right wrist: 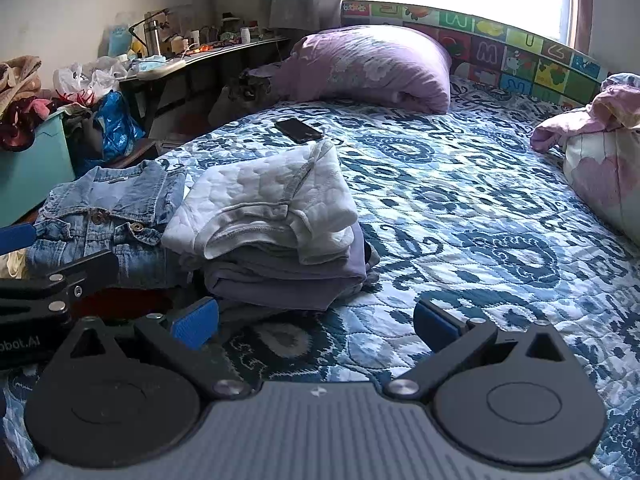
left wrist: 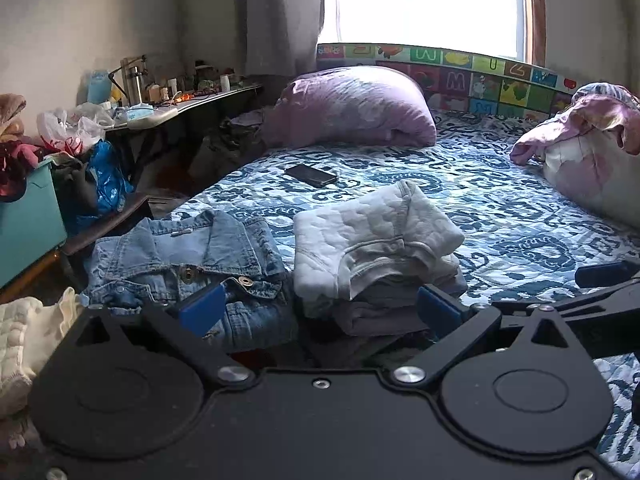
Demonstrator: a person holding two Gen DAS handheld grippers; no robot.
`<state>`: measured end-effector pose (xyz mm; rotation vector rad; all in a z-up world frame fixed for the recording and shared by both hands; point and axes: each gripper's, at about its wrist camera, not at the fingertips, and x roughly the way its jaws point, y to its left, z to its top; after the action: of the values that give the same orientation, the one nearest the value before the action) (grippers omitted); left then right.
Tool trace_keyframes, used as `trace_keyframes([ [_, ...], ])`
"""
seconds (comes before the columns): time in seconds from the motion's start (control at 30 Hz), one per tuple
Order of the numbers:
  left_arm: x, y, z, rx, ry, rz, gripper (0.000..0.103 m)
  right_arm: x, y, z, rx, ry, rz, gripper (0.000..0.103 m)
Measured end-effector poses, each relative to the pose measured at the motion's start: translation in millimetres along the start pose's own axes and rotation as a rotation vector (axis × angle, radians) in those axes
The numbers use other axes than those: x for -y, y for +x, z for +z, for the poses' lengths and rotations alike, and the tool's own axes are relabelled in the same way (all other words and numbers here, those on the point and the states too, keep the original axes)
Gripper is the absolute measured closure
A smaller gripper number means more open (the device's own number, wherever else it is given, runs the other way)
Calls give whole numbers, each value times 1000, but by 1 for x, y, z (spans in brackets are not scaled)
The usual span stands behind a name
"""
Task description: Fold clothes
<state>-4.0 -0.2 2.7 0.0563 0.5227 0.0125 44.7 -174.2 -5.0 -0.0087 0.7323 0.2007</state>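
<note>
Clothes sit folded on the bed (right wrist: 460, 216), a white top (right wrist: 264, 204) stacked over lavender pieces, denim jacket (right wrist: 104, 216) left of it, while your left fingers (left wrist: 318, 308) and right fingers (right wrist: 314, 326) hang released, grasping nothing

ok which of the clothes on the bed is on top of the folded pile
The white quilted top. It sits on the grey folded pieces; the denim jacket lies alone beside the pile.

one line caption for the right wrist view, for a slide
Open right gripper over the bedspread, beside a folded stack and denim jacket.
</note>
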Motion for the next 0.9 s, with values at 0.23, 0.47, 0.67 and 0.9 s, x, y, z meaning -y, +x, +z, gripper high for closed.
trace_keyframes([
  [0.23, 1, -5, 0, -20, -11, -8, 0, -1, -5, -1, 2, 7, 6, 0],
  [0.47, -3, -11, 1, -18, -31, -15, 0, -5, -13, -2, 4, -6, 0, 0],
  [0.67, -6, -13, 0, -20, -38, -18, 0, -6, -14, -2, 2, -10, -1, 0],
  [0.9, -10, -12, -3, -28, -46, -18, 0, -10, -13, -3, 3, -18, -3, 0],
])
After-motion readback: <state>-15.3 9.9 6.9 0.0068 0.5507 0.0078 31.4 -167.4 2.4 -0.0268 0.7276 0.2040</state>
